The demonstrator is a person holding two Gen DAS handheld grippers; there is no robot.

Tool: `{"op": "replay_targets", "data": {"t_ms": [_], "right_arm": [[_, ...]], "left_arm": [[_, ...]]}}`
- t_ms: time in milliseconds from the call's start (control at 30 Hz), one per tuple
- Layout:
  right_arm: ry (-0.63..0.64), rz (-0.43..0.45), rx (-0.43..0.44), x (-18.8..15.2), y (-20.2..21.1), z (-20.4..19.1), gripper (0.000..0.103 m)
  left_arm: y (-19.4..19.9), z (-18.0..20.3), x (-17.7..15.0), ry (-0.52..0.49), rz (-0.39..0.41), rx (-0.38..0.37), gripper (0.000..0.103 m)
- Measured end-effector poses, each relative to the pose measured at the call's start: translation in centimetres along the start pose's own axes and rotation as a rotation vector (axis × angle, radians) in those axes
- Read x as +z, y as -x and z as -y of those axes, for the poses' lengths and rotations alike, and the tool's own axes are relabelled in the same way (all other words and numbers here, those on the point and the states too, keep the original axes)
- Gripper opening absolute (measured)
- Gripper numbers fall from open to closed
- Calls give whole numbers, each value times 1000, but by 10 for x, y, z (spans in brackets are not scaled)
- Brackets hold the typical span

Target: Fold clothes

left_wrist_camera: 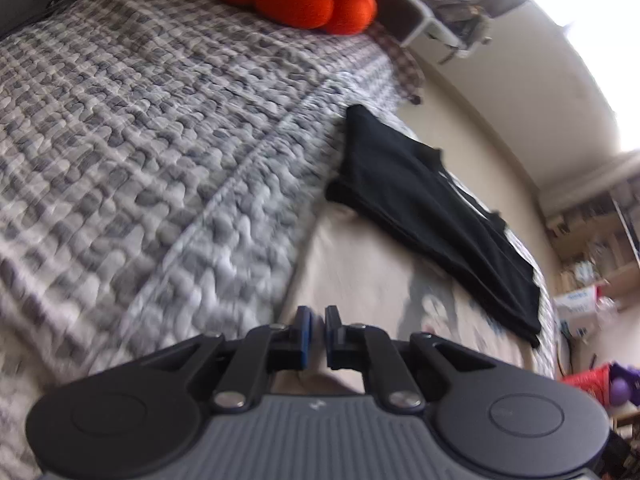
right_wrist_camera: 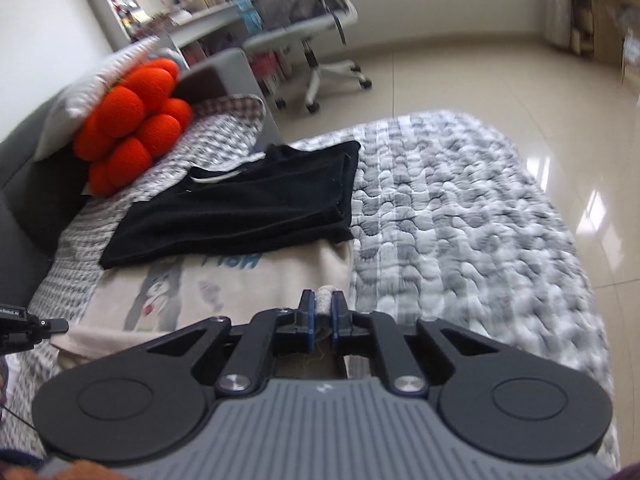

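Your right gripper (right_wrist_camera: 323, 312) is clamped on an edge of the cream printed shirt (right_wrist_camera: 224, 292): in the right wrist view a bunched bit of pale fabric shows between its blue pads, at their tips. The rest of that shirt spreads away from the gripper, ahead and to its left, flat on the bed (right_wrist_camera: 460, 220), with a faded cartoon print and blue lettering facing up.

Your left gripper (left_wrist_camera: 316, 334) has its jaws drawn together, with only a thin slit between the pads. In the left wrist view the cream shirt (left_wrist_camera: 360, 264) lies directly under and ahead of the fingertips, and fabric runs back beneath the gripper body, but the blur keeps you from telling for sure whether cloth is pinched there. A dark piece of that left gripper also shows at the left edge of the right wrist view, right at the shirt's near edge.

A folded black garment (right_wrist_camera: 240, 208) rests on the bed beyond the cream shirt, its near edge overlapping the shirt's far end; it is well apart from both grippers. In the left wrist view the same black garment (left_wrist_camera: 432, 216) lies ahead and to the right. An orange knotted cushion (right_wrist_camera: 132, 124) sits at the head of the bed past the black garment, and an office chair (right_wrist_camera: 320, 40) stands on the tiled floor.
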State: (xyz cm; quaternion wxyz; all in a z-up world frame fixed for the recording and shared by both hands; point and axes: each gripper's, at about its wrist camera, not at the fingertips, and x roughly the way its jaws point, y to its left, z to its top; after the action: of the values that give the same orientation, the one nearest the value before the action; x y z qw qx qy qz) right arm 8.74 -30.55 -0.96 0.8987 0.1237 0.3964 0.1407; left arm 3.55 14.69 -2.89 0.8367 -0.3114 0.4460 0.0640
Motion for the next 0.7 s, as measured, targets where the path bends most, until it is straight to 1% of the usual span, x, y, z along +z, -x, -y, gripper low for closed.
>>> {"op": "replay_targets", "data": {"t_ms": [33, 100, 133, 200, 233, 267, 300, 367, 433, 500, 567, 600, 633, 700], "right_arm": [[-14, -9, -1, 2, -7, 3, 10], [-48, -21, 4, 4, -20, 12, 10], [-67, -24, 10, 4, -26, 17, 10], [-107, -35, 29, 5, -31, 27, 11], [-120, -40, 39, 5, -32, 30, 12], [-119, -36, 47, 7, -32, 32, 14], [-116, -27, 50, 8, -31, 34, 18], [-115, -5, 25, 12, -28, 37, 18], [-86, 20, -10, 15, -25, 36, 19], [-4, 47, -16, 14, -18, 30, 19], [136, 76, -18, 10, -10, 16, 19], [232, 90, -18, 5, -6, 5, 19], [330, 104, -18, 0, -3, -6, 20], [523, 126, 16, -18, 3, -30, 31]], "left_arm": [[-6, 0, 5, 12, 0, 12, 6], [-13, -5, 10, 38, 0, 5, 6], [-15, -10, 11, 53, -3, -18, 6], [-17, -22, 12, 82, -12, -82, 15], [-15, -28, 13, 99, -5, -100, 17], [-12, -32, 14, 106, 15, -102, 22], [-6, -34, 15, 99, 39, -96, 29], [4, -38, 17, 83, 87, -84, 39], [18, -35, 15, 18, 141, -76, 40], [36, -30, 10, -90, 202, -77, 43], [51, -23, 4, -216, 259, -80, 46], [55, -22, 1, -259, 267, -94, 49], [56, -22, -1, -282, 252, -120, 49], [50, -16, -6, -317, 205, -149, 49]]}}
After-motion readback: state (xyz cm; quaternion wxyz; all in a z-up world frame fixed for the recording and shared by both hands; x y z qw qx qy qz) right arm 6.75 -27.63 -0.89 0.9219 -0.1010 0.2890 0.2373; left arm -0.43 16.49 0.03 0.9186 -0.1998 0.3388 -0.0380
